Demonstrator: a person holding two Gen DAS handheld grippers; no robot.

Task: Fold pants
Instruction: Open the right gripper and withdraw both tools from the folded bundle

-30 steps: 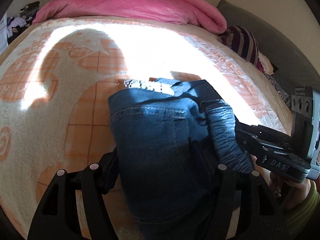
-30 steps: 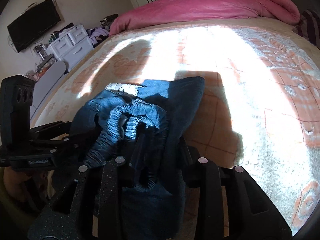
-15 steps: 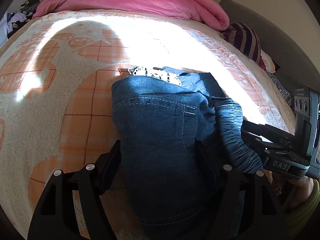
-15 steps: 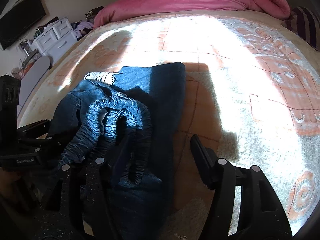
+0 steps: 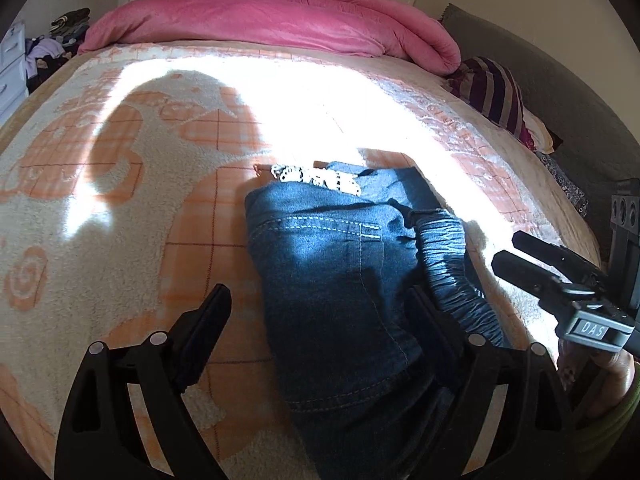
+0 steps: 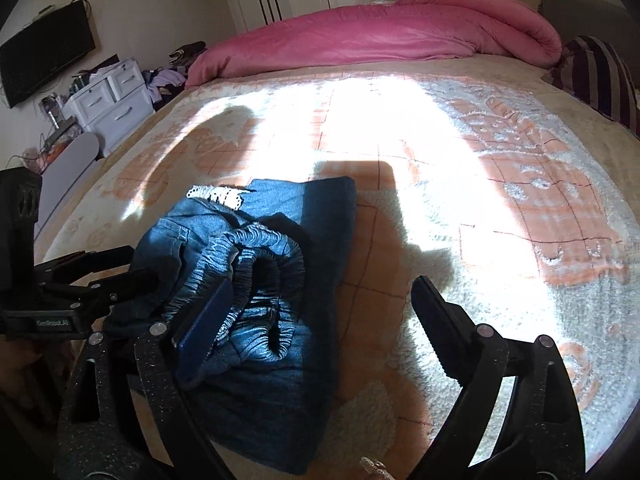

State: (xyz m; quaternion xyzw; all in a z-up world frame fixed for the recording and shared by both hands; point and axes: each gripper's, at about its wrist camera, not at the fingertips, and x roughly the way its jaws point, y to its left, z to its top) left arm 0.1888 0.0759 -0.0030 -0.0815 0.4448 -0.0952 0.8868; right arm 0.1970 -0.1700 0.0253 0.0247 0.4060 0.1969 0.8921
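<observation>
Dark blue jeans lie folded into a bundle on the bed's patterned blanket, with the gathered elastic waistband on top and a white lace trim at the far edge. My left gripper hovers over the near part of the jeans. Its jaws are opening wide and the pads do not press the cloth. My right gripper is also opening: one finger is over the waistband, the other over bare blanket. Each gripper shows in the other's view, the right gripper and the left gripper.
A rolled pink duvet lies along the far side of the bed. A striped pillow and a grey headboard stand to the right. White drawers and a wall television are off the bed's left side.
Both grippers have opened wide and let go of the jeans, then drawn back and up a little. The jeans stay folded on the blanket.
</observation>
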